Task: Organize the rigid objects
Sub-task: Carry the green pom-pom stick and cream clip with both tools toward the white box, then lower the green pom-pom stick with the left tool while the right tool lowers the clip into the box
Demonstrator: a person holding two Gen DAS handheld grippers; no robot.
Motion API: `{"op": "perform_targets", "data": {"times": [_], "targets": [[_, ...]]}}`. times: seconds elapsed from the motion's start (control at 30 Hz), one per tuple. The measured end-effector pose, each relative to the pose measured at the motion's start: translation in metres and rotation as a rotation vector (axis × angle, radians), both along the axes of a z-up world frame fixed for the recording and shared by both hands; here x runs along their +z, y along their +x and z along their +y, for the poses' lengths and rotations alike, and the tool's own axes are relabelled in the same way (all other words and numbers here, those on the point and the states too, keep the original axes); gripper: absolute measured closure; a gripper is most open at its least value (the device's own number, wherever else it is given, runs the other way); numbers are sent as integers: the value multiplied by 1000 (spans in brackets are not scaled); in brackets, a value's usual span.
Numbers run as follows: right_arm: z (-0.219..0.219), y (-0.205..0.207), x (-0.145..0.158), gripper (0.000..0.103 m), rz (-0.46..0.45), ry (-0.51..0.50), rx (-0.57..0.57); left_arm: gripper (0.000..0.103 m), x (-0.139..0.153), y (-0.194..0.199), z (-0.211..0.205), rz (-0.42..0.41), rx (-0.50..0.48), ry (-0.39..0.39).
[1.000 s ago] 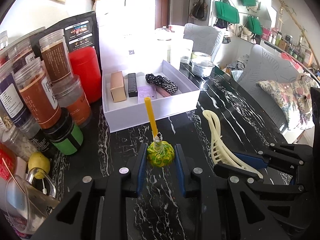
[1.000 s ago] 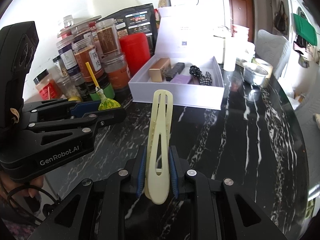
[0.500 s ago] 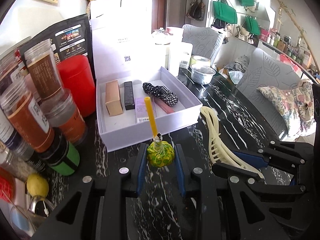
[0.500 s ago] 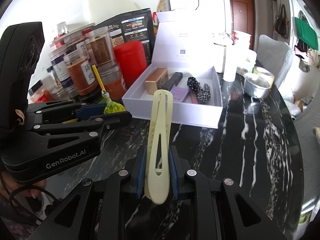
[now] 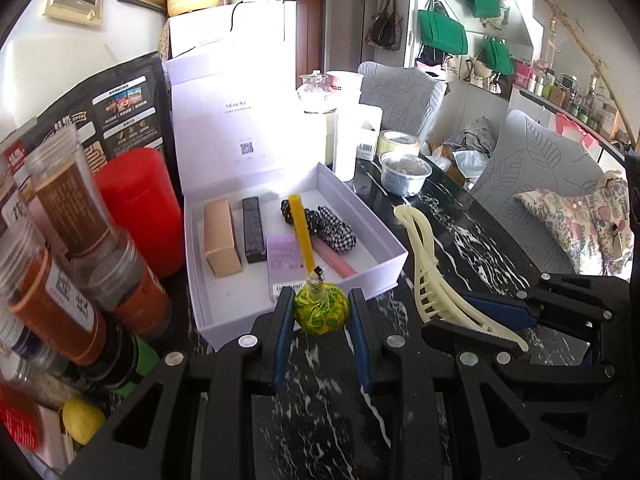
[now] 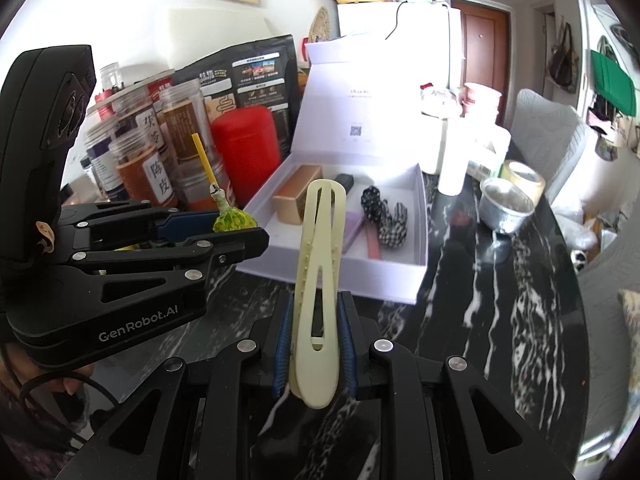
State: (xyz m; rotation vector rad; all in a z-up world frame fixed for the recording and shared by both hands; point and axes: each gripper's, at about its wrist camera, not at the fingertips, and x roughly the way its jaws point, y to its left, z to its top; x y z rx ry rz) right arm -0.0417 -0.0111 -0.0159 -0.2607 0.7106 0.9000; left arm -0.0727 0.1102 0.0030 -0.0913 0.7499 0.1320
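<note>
My left gripper (image 5: pixel 320 316) is shut on a yellow-green ball with a yellow stick (image 5: pixel 319 311), held just before the front wall of the open white box (image 5: pixel 384 240); it also shows in the right wrist view (image 6: pixel 234 222). My right gripper (image 6: pixel 314 344) is shut on a cream hair clip (image 6: pixel 320 264), held above the black marble table (image 6: pixel 500 300) in front of the box (image 6: pixel 340 280). The clip also shows in the left wrist view (image 5: pixel 428 276). The box holds a tan case (image 5: pixel 220 240), a black case (image 5: pixel 253 228), a purple card (image 5: pixel 282 256) and a checked scrunchie (image 5: pixel 332 228).
Several spice jars (image 5: pixel 72 248) and a red canister (image 5: pixel 136 204) stand left of the box. A foil cup (image 5: pixel 404 174), tape roll (image 5: pixel 398 144) and white carton (image 5: pixel 356 140) stand behind it. Chairs (image 5: pixel 532 168) line the table's right side.
Both grippers have moved forward toward the white box with their objects still held; the box looks nearer and larger in both views.
</note>
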Motion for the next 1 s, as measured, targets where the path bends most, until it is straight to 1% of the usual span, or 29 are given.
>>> {"op": "perform_targets", "data": {"times": [0.37, 0.63, 1.0], "targets": [[12, 21, 16, 81, -51, 11, 13, 76, 12, 22, 13, -31, -12, 5], [22, 35, 24, 81, -84, 13, 23, 76, 15, 35, 24, -49, 8, 0], [35, 65, 34, 81, -124, 17, 16, 76, 19, 64, 41, -64, 40, 3]]}}
